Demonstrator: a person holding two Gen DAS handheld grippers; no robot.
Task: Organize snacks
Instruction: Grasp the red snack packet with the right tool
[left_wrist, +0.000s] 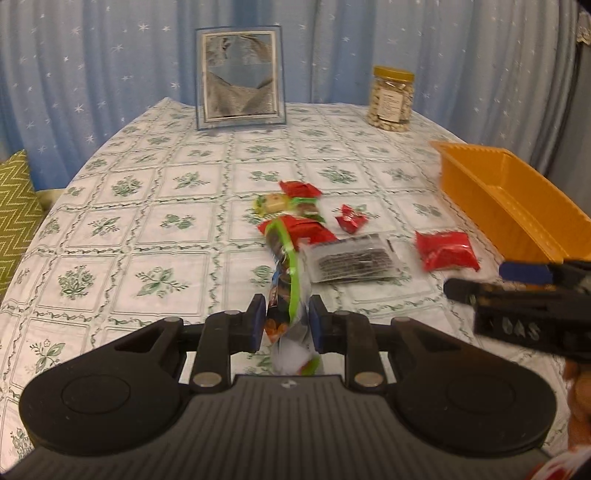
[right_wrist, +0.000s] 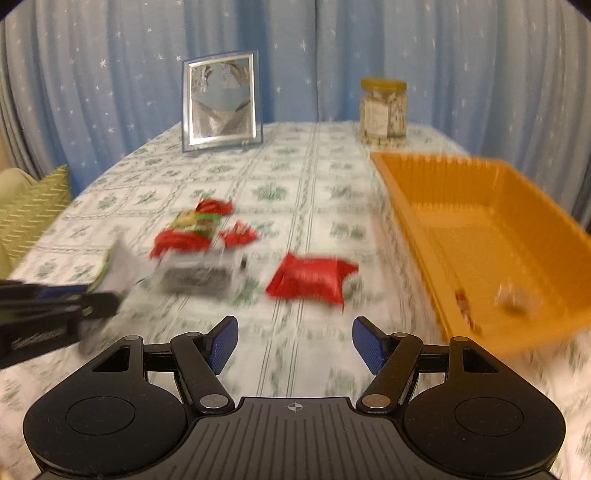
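My left gripper (left_wrist: 287, 314) is shut on a long snack packet with a green edge (left_wrist: 286, 266), held up off the table. In the right wrist view that gripper (right_wrist: 59, 306) comes in from the left, the packet (right_wrist: 116, 266) blurred at its tip. My right gripper (right_wrist: 294, 343) stands open with nothing between its fingers, just short of a red packet (right_wrist: 310, 278). It also shows at the right edge of the left wrist view (left_wrist: 517, 295). The orange tray (right_wrist: 436, 162) sits at the right and holds a small pale snack (right_wrist: 517, 299).
On the flowered tablecloth lie a clear packet with dark contents (left_wrist: 351, 260), a red packet (left_wrist: 447, 251) and a pile of red and green packets (left_wrist: 295, 210). A picture frame (left_wrist: 240, 77) and a jar of nuts (left_wrist: 391, 99) stand at the back. A green cushion (left_wrist: 14, 214) lies left.
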